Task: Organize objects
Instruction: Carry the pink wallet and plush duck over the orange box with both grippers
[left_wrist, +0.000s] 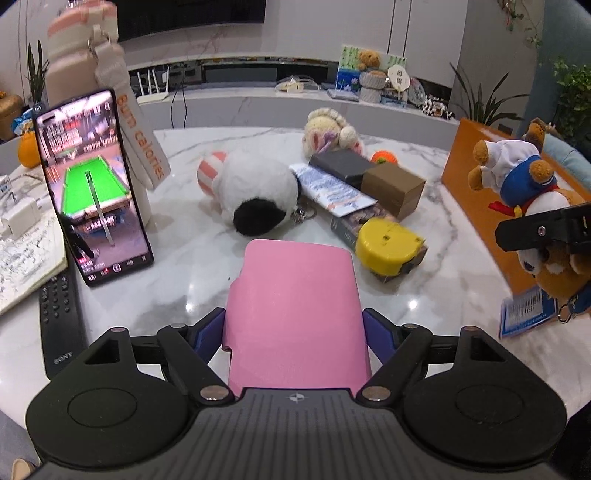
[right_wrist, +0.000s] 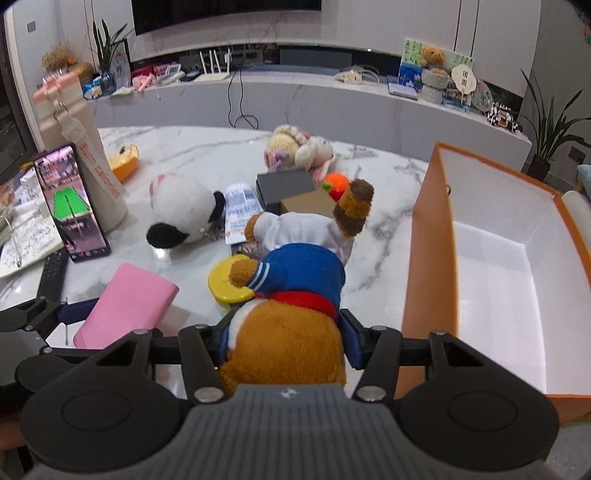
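Above the marble counter (left_wrist: 177, 295), the left tongs (left_wrist: 295, 325) clamp a pink case (left_wrist: 295, 306) between their blue pads, the case clear of the surface and jutting forward past the fingertips. To the right, the right tongs (right_wrist: 286, 339) squeeze a brown plush bear (right_wrist: 295, 280) in a blue-and-white sailor top by its lower body, the toy hanging head-forward just beside the left wall of an orange box (right_wrist: 428, 258). That box, white inside, stands open at the counter's right edge. Near the counter's middle lies a white plush toy with a black patch (left_wrist: 255, 192), and behind it, toward the far edge, a cream knitted rabbit (left_wrist: 328, 129). Between them and the box sits a loose heap: a dark grey box (left_wrist: 340, 164) and a brown cardboard box (left_wrist: 395, 188) resting on a blue-and-white packet (left_wrist: 328, 188), a small orange ball (left_wrist: 384, 157) behind, and a yellow round container (left_wrist: 388, 243) at the near end. Along the left edge, a phone (left_wrist: 92, 184) showing a green snooker table leans upright against a pale bottle (left_wrist: 81, 55) with an orange-lettered strap. A black remote (left_wrist: 61, 317) and an open notebook (left_wrist: 26, 251) lie at the near left corner.
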